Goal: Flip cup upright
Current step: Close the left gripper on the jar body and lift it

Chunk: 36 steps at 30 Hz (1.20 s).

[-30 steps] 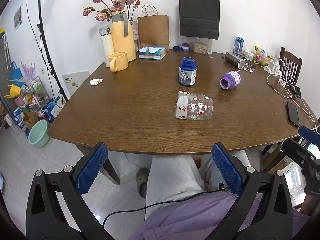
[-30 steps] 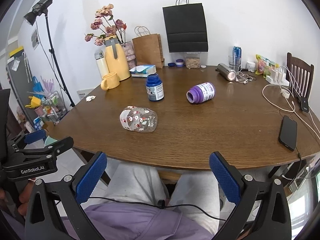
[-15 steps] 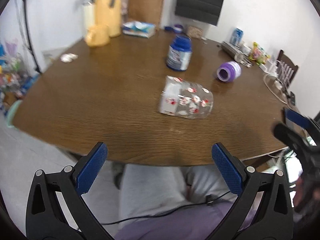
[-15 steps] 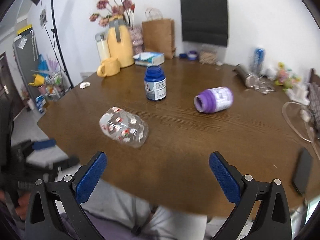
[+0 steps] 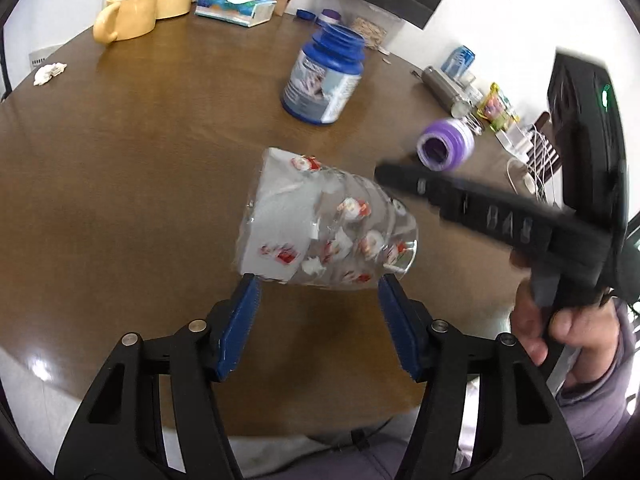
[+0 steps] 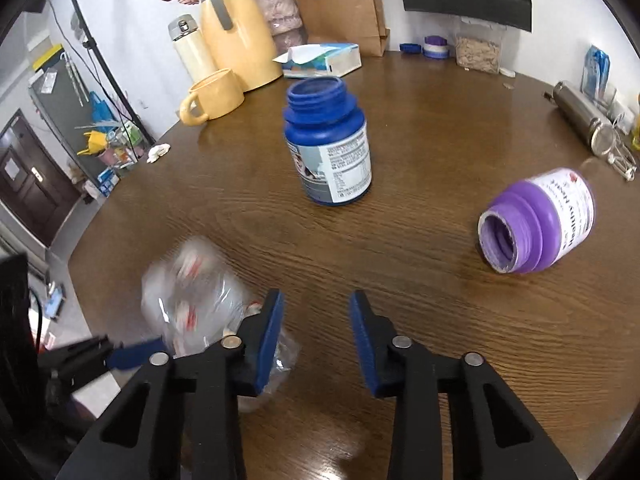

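A clear plastic cup (image 5: 328,236) with red and white cartoon prints lies on its side on the brown wooden table (image 5: 140,152). My left gripper (image 5: 320,288) is open, its blue pads at the near side of the cup's two ends. In the right wrist view the cup (image 6: 200,300) is blurred at lower left. My right gripper (image 6: 316,312) is open and empty, its left pad beside the cup's right end. The right gripper's body (image 5: 500,220) crosses the left wrist view at the right.
An open blue bottle (image 6: 328,144) stands mid-table. A purple bottle (image 6: 536,220) lies on its side at right. A yellow mug (image 6: 212,96), yellow jug (image 6: 236,28), tissue box (image 6: 320,60) and paper bags stand at the back. A steel flask (image 6: 580,124) lies far right.
Both grippers have moved forward and down over the table to the cup. Both jaws have narrowed. The cup appears blurred in the right wrist view.
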Each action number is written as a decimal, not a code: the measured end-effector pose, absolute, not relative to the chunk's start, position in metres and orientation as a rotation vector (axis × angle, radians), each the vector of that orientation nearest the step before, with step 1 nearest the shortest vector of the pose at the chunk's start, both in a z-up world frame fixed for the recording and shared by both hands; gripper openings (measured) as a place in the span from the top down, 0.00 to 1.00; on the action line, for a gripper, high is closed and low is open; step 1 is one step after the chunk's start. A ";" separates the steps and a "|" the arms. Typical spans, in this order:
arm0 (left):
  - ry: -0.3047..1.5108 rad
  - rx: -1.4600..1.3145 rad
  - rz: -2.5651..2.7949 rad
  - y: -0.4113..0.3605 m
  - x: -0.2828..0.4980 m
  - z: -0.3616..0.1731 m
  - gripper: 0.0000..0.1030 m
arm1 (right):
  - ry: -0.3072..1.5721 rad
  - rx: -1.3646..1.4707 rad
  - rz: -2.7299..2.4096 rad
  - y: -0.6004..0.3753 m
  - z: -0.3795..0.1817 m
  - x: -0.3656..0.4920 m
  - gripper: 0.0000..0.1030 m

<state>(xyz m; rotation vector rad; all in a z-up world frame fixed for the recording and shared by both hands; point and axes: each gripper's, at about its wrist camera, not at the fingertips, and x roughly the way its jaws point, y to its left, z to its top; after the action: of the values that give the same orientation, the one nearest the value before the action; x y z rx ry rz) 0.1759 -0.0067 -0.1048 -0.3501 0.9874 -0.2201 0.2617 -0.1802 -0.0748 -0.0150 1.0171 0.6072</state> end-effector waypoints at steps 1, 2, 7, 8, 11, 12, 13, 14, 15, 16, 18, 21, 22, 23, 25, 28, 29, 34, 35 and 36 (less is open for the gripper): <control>0.992 -0.362 -0.234 -0.004 0.182 -0.104 0.42 | 1.026 -0.005 0.609 -0.182 -0.078 0.262 0.64; 0.990 -0.371 -0.243 0.000 0.186 -0.103 0.41 | 1.053 0.036 0.643 -0.185 -0.083 0.262 0.64; 0.981 -0.333 -0.264 0.008 0.212 -0.099 0.26 | 1.111 0.131 0.744 -0.187 -0.101 0.250 0.64; 0.990 -0.332 -0.272 0.009 0.217 -0.100 0.24 | 1.115 0.140 0.755 -0.186 -0.103 0.249 0.64; 1.018 -0.319 -0.290 0.007 0.233 -0.101 0.17 | 1.107 0.156 0.745 -0.192 -0.103 0.247 0.63; 1.022 -0.307 -0.286 0.006 0.237 -0.100 0.15 | 1.103 0.161 0.728 -0.198 -0.101 0.248 0.63; 1.026 -0.291 -0.291 0.004 0.240 -0.099 0.14 | 1.095 0.169 0.705 -0.203 -0.099 0.249 0.61; 1.034 -0.265 -0.290 0.000 0.243 -0.099 0.13 | 1.084 0.178 0.679 -0.210 -0.097 0.251 0.50; 1.042 -0.235 -0.279 -0.004 0.247 -0.100 0.13 | 1.072 0.186 0.656 -0.217 -0.093 0.252 0.42; 1.057 -0.207 -0.261 -0.009 0.252 -0.102 0.14 | 1.058 0.191 0.634 -0.221 -0.091 0.255 0.20; 1.086 -0.194 -0.232 -0.010 0.260 -0.108 0.33 | 1.025 0.208 0.618 -0.232 -0.084 0.256 0.09; 1.093 -0.186 -0.231 -0.011 0.263 -0.111 0.40 | 1.006 0.239 0.627 -0.240 -0.078 0.257 0.09; 1.077 -0.162 -0.236 -0.013 0.261 -0.110 0.41 | 1.004 0.260 0.641 -0.243 -0.075 0.257 0.09; 1.054 -0.137 -0.229 -0.014 0.257 -0.107 0.41 | 1.003 0.280 0.657 -0.243 -0.074 0.258 0.09; 1.008 -0.109 -0.246 -0.017 0.247 -0.100 0.41 | 1.001 0.356 0.724 -0.240 -0.073 0.259 0.09; 0.930 -0.090 -0.338 -0.025 0.223 -0.087 0.41 | 0.991 0.435 0.803 -0.233 -0.069 0.257 0.09; 0.912 -0.088 -0.366 -0.028 0.215 -0.084 0.41 | 0.989 0.462 0.836 -0.230 -0.067 0.256 0.09; 0.825 -0.046 -0.438 -0.046 0.179 -0.067 0.40 | 1.029 0.534 0.899 -0.222 -0.069 0.251 0.09; 0.818 -0.037 -0.443 -0.049 0.174 -0.065 0.40 | 1.037 0.544 0.902 -0.225 -0.069 0.249 0.09; 0.815 -0.034 -0.447 -0.051 0.172 -0.064 0.40 | 1.050 0.556 0.899 -0.225 -0.070 0.247 0.09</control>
<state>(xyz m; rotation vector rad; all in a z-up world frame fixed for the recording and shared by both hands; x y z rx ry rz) 0.1716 -0.0509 -0.0644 -0.0338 0.8153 -0.4466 0.2475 -0.2255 -0.0696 0.5564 1.0496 0.8993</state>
